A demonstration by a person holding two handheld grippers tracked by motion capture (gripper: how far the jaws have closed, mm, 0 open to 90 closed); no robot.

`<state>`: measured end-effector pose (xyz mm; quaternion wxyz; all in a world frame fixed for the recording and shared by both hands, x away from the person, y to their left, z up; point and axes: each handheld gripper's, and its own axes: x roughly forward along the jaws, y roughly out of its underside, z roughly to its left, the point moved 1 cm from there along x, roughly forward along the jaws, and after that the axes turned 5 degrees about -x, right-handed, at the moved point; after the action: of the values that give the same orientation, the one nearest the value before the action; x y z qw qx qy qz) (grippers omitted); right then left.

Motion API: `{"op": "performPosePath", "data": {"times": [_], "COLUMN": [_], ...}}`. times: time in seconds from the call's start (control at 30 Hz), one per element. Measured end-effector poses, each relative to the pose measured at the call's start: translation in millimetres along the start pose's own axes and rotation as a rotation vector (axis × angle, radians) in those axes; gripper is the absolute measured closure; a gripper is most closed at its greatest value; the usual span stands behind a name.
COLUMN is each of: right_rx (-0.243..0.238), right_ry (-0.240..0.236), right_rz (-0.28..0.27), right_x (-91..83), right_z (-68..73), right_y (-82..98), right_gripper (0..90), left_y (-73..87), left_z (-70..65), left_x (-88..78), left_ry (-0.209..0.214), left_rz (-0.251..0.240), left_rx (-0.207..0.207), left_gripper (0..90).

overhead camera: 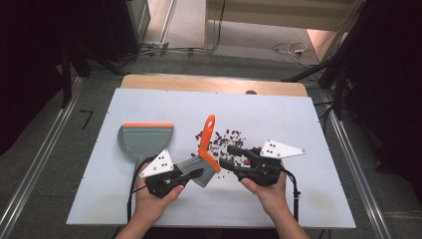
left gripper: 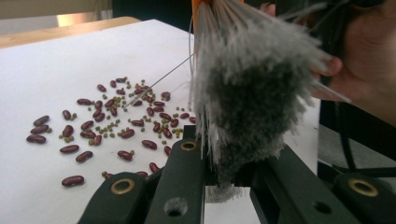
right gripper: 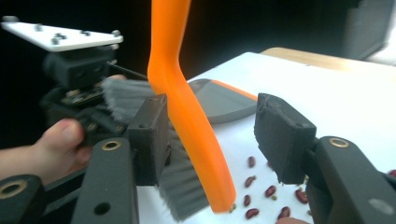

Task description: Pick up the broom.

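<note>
White surface (overhead camera: 298,199) carries scattered beans (left gripper: 107,126). Left gripper (overhead camera: 196,174) fingers clamp the brush (overhead camera: 206,149) bristles, steadying it so the right gripper (overhead camera: 230,157) fingers, standing wide around the handle, can regrip.

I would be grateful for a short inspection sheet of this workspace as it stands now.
Surface: white board on a wooden table, dry and flat.
Job's things: brush with an orange handle, held tilted up; grey dustpan lying left of it; red and small green beans scattered at mid-board.
Clutter: nothing seen.
Grippers: left claw shut on the brush bristles; right claw open, with a jaw on either side of the orange handle.
Cables: a black cable trails from each gripper; loose white cable on the floor beyond.
Surroundings: metal rails on both sides, dark stands.
</note>
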<state>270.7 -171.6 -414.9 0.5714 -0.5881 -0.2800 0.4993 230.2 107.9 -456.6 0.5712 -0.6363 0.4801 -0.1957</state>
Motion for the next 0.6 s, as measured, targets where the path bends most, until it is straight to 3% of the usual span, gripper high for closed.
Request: {"op": "performPosePath", "data": {"times": [0.23, 0.3, 0.33, 0.47, 0.5, 0.57, 0.6], "right_rx": [0.019, 0.001, -0.012, -0.039, -0.049, -0.049, -0.053], "right_ry": [-0.177, -0.201, -0.219, -0.251, -0.296, -0.314, -0.35], "right_rz": [0.013, 0.033, 0.034, 0.038, 0.043, 0.046, 0.051], "right_x": [-5.5, -2.6, -1.0, 3.5, 6.7, 8.3, 11.2], "right_z": [-7.8, -5.5, -4.0, 2.1, 5.5, 7.5, 10.2], "right_y": [1.2, 2.4, 3.3, 4.8, 5.1, 5.3, 6.0], "right_gripper": [45.8, 44.9, 45.5, 47.5, 49.4, 50.2, 54.5], "left_y": [-1.4, -1.3, -1.5, -1.9, -1.6, -1.1, -0.9], "left_z": [2.5, 1.9, -0.6, -3.8, -4.7, -6.1, -6.9], "left_x": [-6.7, -6.6, -5.5, -3.5, -2.8, -1.4, -0.8], "left_ry": [0.155, 0.178, 0.222, 0.264, 0.276, 0.296, 0.304], "left_rz": [-0.001, 0.002, 0.005, 0.016, 0.016, 0.022, 0.025], "left_rx": [0.037, 0.043, 0.05, 0.063, 0.062, 0.061, 0.062], "left_gripper": [86.7, 86.7, 86.7, 86.6, 86.6, 86.6, 86.6]}}
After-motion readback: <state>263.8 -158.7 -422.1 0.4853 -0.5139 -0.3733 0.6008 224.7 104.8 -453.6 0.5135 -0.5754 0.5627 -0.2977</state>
